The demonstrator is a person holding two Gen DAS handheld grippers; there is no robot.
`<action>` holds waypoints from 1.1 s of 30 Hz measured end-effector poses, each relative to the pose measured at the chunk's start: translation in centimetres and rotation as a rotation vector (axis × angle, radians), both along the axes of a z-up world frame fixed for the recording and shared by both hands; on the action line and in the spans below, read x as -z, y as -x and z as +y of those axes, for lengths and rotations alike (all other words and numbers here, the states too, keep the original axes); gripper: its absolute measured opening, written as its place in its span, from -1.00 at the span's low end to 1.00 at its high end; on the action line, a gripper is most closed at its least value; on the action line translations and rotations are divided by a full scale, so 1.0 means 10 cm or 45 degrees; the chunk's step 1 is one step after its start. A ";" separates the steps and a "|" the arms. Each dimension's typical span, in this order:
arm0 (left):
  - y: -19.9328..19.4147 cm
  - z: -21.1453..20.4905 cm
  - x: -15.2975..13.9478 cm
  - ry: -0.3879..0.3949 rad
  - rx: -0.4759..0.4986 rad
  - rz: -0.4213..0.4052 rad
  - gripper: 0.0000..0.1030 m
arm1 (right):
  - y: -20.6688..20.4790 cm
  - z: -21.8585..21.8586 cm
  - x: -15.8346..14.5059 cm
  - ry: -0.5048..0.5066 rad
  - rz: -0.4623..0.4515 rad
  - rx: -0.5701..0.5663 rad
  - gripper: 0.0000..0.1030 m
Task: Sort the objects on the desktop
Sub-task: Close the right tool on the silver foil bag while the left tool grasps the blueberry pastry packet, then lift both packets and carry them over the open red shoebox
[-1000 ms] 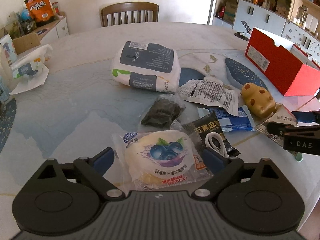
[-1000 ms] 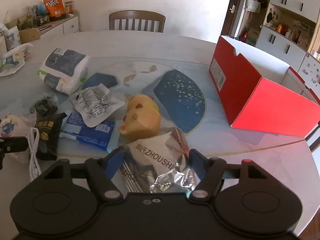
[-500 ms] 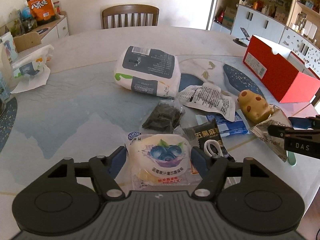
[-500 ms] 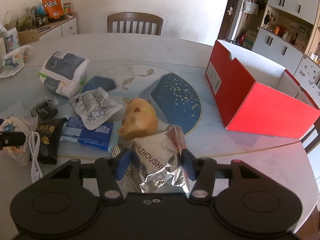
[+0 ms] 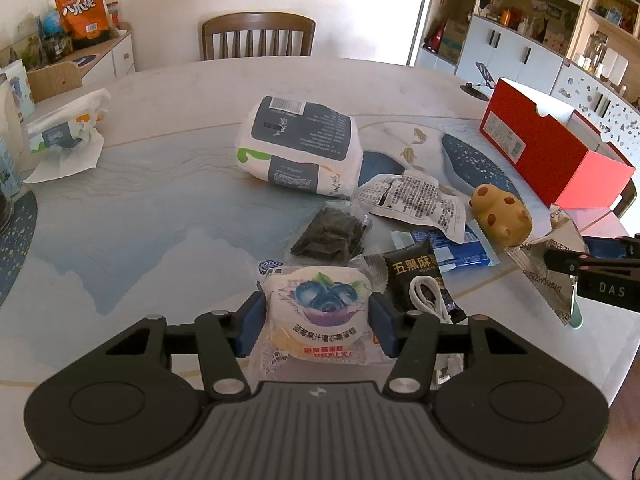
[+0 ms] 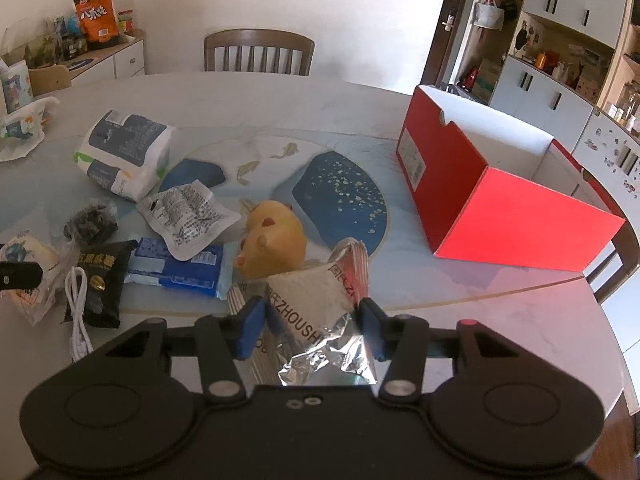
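Both tools have closed, left (image 5: 316, 320) pinching blueberry cake (image 5: 320, 312), right (image 6: 310, 322) foil packet (image 6: 316, 320).

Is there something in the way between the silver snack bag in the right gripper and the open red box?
Nothing visible: only bare table lies between the silver snack bag and the red box.

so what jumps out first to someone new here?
The open red cardboard box at the table's far right dominates. Next, each gripper's jaws pinch a snack: the left gripper a blueberry cake packet, the right gripper a crinkled silver foil bag. A yellow hamster-shaped toy sits amid scattered packets.
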State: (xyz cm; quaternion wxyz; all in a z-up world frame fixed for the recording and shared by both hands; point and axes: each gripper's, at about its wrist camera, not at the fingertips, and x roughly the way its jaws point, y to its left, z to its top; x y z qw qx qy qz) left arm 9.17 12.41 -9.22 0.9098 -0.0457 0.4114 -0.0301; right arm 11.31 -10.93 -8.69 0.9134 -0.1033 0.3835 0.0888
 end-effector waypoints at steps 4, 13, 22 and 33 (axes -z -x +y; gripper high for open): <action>0.02 0.02 -0.03 0.007 0.001 -0.009 0.07 | 0.03 -0.01 -0.03 -0.009 -0.002 0.012 -0.03; 0.07 0.07 -0.20 0.026 0.011 -0.038 0.07 | 0.11 -0.01 -0.15 -0.043 -0.011 0.039 -0.03; 0.07 0.07 -0.44 0.043 0.059 -0.088 0.07 | 0.19 -0.05 -0.39 -0.080 -0.041 0.066 -0.03; -0.04 -0.03 -0.65 0.084 0.160 -0.102 0.07 | 0.25 -0.17 -0.71 -0.145 -0.046 0.084 -0.03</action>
